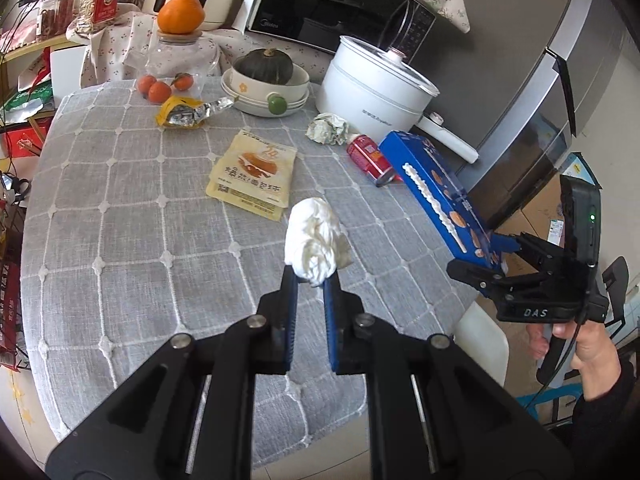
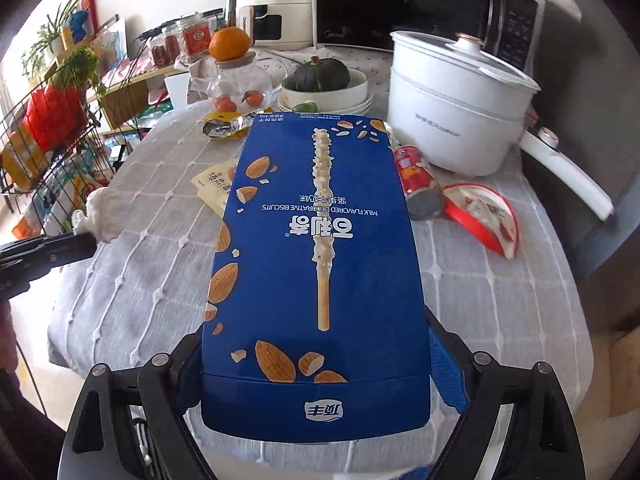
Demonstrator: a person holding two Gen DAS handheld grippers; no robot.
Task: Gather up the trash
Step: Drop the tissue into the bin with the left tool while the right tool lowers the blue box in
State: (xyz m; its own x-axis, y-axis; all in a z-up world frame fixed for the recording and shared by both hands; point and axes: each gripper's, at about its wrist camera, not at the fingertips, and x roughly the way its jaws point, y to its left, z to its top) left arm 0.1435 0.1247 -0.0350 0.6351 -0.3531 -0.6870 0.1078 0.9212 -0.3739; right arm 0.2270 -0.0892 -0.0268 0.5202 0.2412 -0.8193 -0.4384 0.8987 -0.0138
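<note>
My left gripper [image 1: 311, 276] is shut on a crumpled white tissue [image 1: 314, 248], held a little above the grey checked tablecloth [image 1: 120, 240]. In the right wrist view that tissue [image 2: 98, 216] shows at the left edge. My right gripper [image 2: 316, 360] is shut on a long blue biscuit box [image 2: 320, 260], its fingers [image 2: 446, 364] pressing the box's sides; the box [image 1: 436, 196] hangs tilted over the table's right edge. Still lying on the cloth are a yellow bun packet [image 1: 252, 176], a crumpled paper ball [image 1: 326, 129], a red can [image 1: 368, 156], a foil wrapper [image 1: 188, 114] and a red-and-white wrapper [image 2: 484, 216].
A white electric pot [image 1: 376, 84] with a long handle, stacked bowls holding a dark squash [image 1: 264, 68], a glass jar topped by an orange [image 1: 180, 16] and small tangerines [image 1: 160, 88] stand at the back, before a microwave [image 1: 340, 4]. A fridge [image 1: 540, 60] is right; a wire rack [image 2: 48, 140] left.
</note>
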